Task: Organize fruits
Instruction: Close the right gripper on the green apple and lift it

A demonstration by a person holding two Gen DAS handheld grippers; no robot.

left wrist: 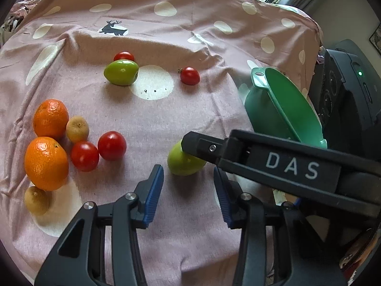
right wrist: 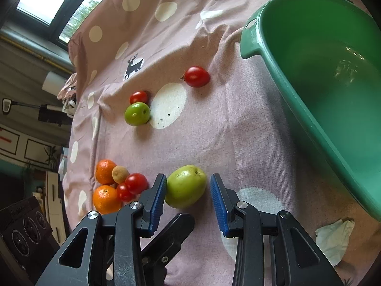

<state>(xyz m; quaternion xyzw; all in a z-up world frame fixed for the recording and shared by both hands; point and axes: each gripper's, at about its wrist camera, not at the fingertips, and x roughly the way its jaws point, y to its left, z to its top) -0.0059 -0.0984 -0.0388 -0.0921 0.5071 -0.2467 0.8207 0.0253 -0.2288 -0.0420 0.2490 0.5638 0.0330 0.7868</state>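
right wrist view: open right claw [right wrist: 188,190] straddles green fruit [right wrist: 186,186], bare cloth [right wrist: 250,131] beyond.

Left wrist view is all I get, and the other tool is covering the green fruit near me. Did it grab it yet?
Observer: Not yet. The green fruit sits between the right tool's blue pads, but the pad on the picture's right stands clear of it.
Operator: I only see the bowl from the side. Is any fruit in it?
Observer: No. The inside of the green bowl that the right wrist view shows holds no fruit.
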